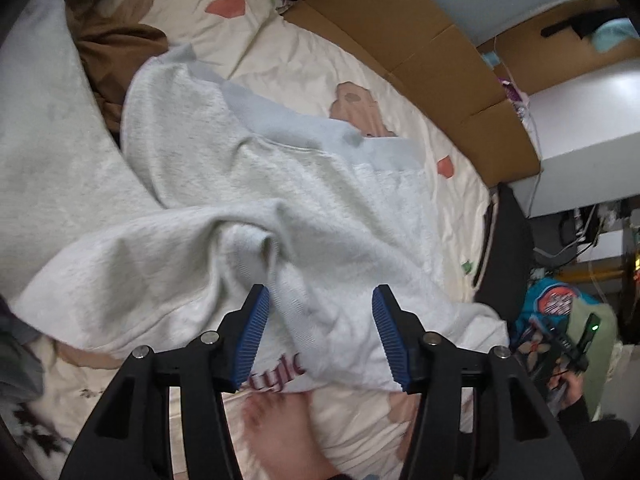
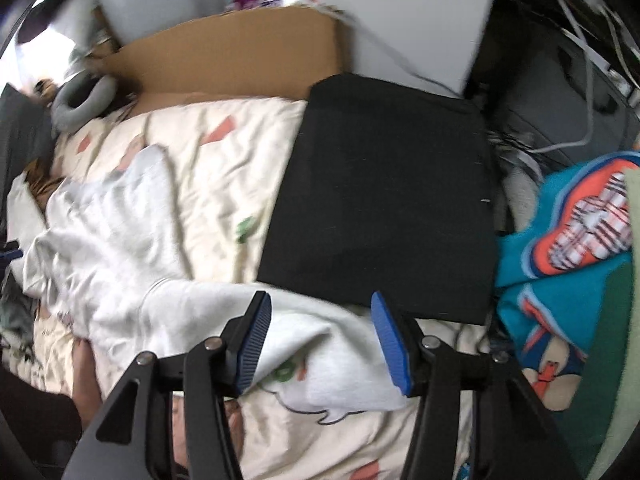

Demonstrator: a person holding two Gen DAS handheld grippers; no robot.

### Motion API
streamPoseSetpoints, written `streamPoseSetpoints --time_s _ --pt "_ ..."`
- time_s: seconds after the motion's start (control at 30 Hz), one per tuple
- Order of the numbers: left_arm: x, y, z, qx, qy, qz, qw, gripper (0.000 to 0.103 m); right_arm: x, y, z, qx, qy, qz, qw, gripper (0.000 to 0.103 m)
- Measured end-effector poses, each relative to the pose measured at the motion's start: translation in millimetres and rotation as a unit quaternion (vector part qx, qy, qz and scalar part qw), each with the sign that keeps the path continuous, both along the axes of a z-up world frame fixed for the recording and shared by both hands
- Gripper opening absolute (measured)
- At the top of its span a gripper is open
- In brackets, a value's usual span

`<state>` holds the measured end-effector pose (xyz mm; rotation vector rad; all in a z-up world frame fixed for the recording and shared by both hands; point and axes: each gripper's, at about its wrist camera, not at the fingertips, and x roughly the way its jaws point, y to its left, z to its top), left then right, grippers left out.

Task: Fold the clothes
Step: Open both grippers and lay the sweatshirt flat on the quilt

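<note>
Two grippers hang over a pale grey sweatshirt (image 1: 256, 184) spread on a cream patterned bedcover (image 1: 320, 68). The left gripper (image 1: 320, 312) has its jaws spread; a bunched hem of the sweatshirt lies in the gap beneath them, close to the left blue pad (image 1: 250, 340), and neither pad presses on it. Ahead of this gripper the sweatshirt runs away up the bed, a light blue panel (image 1: 304, 124) at its far part. Red lettering (image 1: 280, 376) shows just below the hem, and a bare foot (image 1: 280, 432) lies under the gripper on the bedcover. A brown cloth (image 1: 116, 56) sits far ahead to the left; cardboard (image 1: 420, 52) runs along the far right.

The right gripper (image 2: 320, 320) is spread too, with a sweatshirt corner (image 2: 320, 360) lying loose between its pads, gripped by neither. A black cloth (image 2: 384, 200) lies flat just ahead of it, touching the sweatshirt's edge. To its right lies a teal printed cloth (image 2: 560, 280); the sweatshirt's bulk stretches off to its left.
</note>
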<state>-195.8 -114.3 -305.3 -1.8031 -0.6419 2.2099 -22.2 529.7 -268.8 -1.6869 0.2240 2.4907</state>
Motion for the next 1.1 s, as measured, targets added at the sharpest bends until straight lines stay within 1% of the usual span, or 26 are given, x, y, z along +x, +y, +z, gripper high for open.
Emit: streamPoseSetpoints --time_s 0.23,0.37,0.47,0.57,0.67,0.83,1.1 --pt "16.4 -21.3 1.7 -0.032 0.003 -0.002 0.9995 0.054 -10.1 -47.2 -18.5 -0.017 -0.012 0.060 0.998 0.050" --pt "27.0 -35.3 -1.0 -0.062 0.000 -0.002 0.9980 0.054 -14.0 -70.9 -28.9 -0.032 -0.018 0.087 0.996 0.050" --pt "34.4 -46.0 -5.4 -0.089 -0.001 -0.004 0.9960 0.054 -14.2 -90.7 -36.1 -0.033 -0.022 0.110 0.993 0.050" --pt "40.8 -53.7 -10.0 -0.126 -0.003 -0.018 0.9918 0.054 -15.4 -105.2 -42.9 -0.039 -0.027 0.127 0.991 0.050" --pt "44.7 -58.6 -14.7 -0.165 -0.007 -0.042 0.9854 0.054 -15.1 -117.0 -46.9 -0.043 -0.032 0.141 0.989 0.050" --pt "50.4 -68.8 -22.7 -0.207 -0.011 -0.074 0.9754 0.054 -18.6 -137.1 -51.2 -0.050 -0.039 0.160 0.985 0.050" --pt "59.5 -76.1 -34.5 -0.238 -0.018 -0.109 0.9650 0.054 -26.0 -184.0 -62.9 -0.045 -0.054 0.215 0.974 0.050"
